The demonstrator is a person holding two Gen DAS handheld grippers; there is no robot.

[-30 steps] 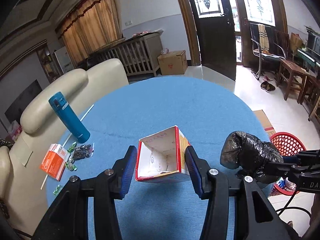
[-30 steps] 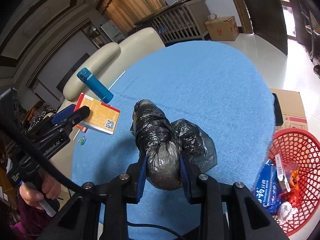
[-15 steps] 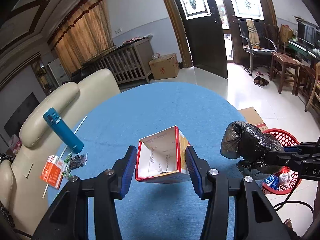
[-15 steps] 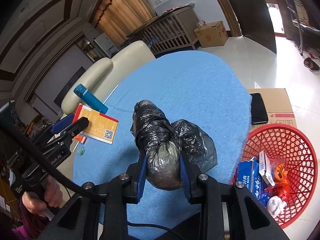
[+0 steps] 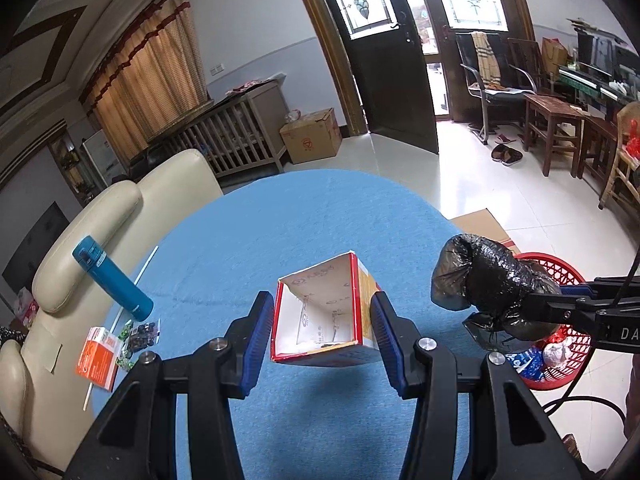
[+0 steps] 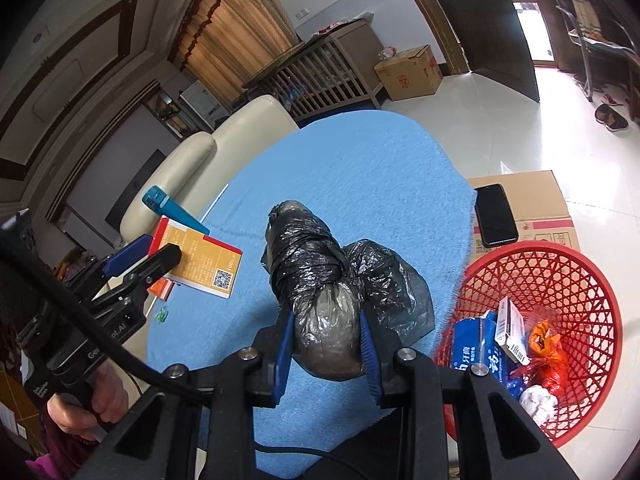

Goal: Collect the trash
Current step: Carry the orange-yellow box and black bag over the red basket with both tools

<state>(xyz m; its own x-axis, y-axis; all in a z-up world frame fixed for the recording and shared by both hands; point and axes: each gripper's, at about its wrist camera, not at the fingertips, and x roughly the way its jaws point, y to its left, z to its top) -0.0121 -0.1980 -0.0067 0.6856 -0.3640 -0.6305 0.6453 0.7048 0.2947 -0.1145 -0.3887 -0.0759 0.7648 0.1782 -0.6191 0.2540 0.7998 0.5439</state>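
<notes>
My left gripper [image 5: 325,330] is shut on an open red-and-white carton [image 5: 322,322], held above the blue tablecloth [image 5: 304,220]; the same carton [image 6: 200,256] shows at the left of the right wrist view. My right gripper [image 6: 326,338] is shut on a knotted black plastic bag [image 6: 316,280], also seen as the black bag [image 5: 488,288] at the right of the left wrist view. A red mesh basket [image 6: 580,280] with several wrappers inside stands on the floor just right of the table edge, and the basket [image 5: 560,276] shows behind the bag.
A teal flask [image 5: 114,280], an orange box [image 5: 98,358], small wrappers [image 5: 138,336] and a white stick [image 5: 136,276] lie on the table's left side. A flat cardboard box [image 6: 532,204] with a phone [image 6: 494,214] on it sits beside the basket. A cream sofa [image 5: 120,204] borders the table.
Both grippers have shifted sideways to the right with their loads; the red basket has come further into view and the flask and box have slid left. Neither grip has changed.
</notes>
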